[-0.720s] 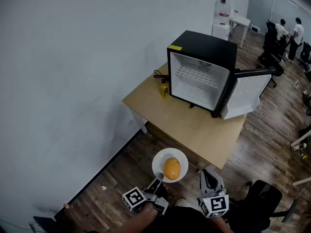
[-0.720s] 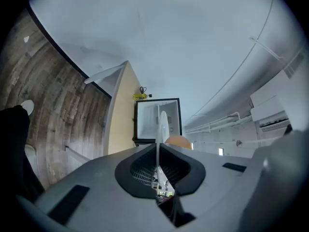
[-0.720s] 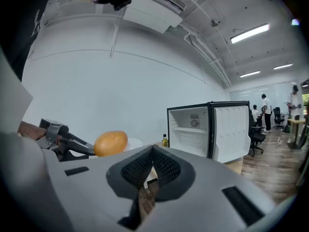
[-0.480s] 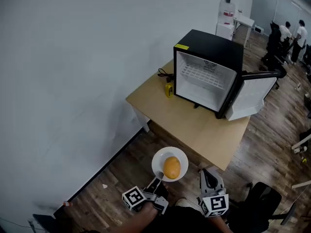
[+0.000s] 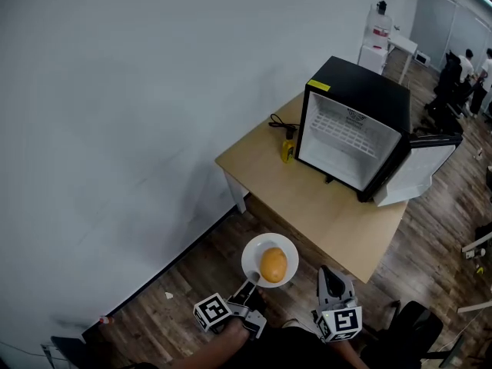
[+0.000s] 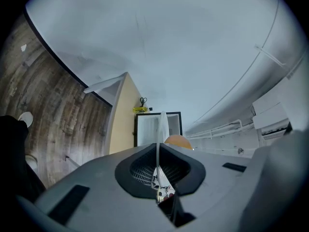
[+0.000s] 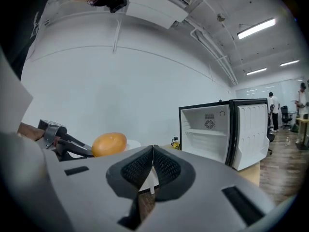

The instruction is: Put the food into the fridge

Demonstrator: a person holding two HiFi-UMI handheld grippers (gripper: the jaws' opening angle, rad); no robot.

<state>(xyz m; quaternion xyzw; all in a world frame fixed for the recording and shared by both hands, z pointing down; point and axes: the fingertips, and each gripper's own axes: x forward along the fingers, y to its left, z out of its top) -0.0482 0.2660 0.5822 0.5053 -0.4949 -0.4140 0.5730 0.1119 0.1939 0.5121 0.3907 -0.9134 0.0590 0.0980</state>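
The fridge [image 5: 350, 133] stands well ahead of the left gripper [image 5: 248, 286] and the right gripper [image 5: 330, 277], on the table [image 5: 307, 198], its door swung wide. The step in hand looks like the carry. Hold the plate [image 5: 250, 261] level on the way in: the food [image 5: 273, 264], round and orange, lies loose on it just beyond the left gripper's tips and could roll off a tilted rim. Aim for the bare shelf. The left gripper is pinching the plate's near edge; the right gripper, beside it, has its jaws pressed together on nothing
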